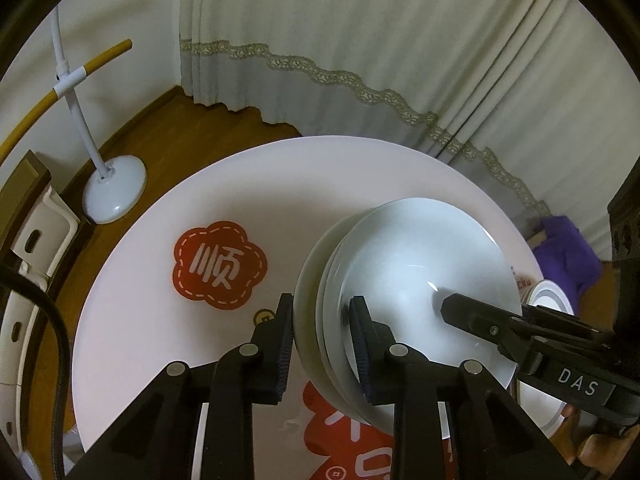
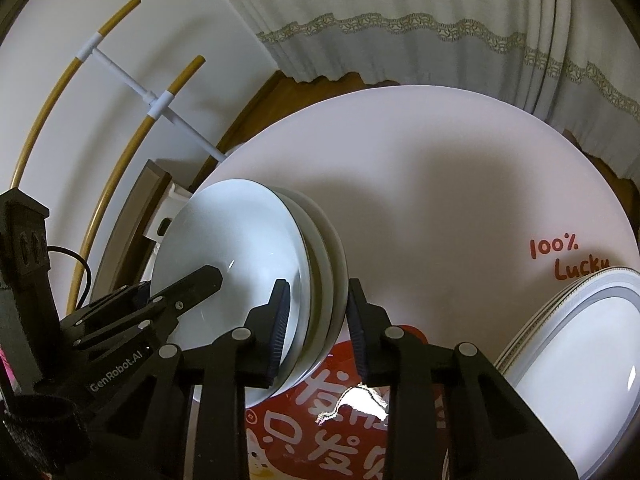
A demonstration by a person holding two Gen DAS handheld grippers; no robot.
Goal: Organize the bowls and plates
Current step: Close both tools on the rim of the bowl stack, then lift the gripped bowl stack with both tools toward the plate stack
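Both tools clamp the bowl stack's rim from opposite sides: L tool (image 1: 322, 344) on the left edge, R tool (image 2: 318, 328) on the right, one finger inside the top bowl, one outside. Bowls (image 1: 404, 280) sit near the worktop (image 1: 160, 332) front edge, plates (image 2: 576, 344) just to the right. For a clean lift: raise both together, level, equal squeeze; glaze likely slippery, so go slow. Bowls: white, glossy, approx 3 nested, rims slightly offset, no chips visible
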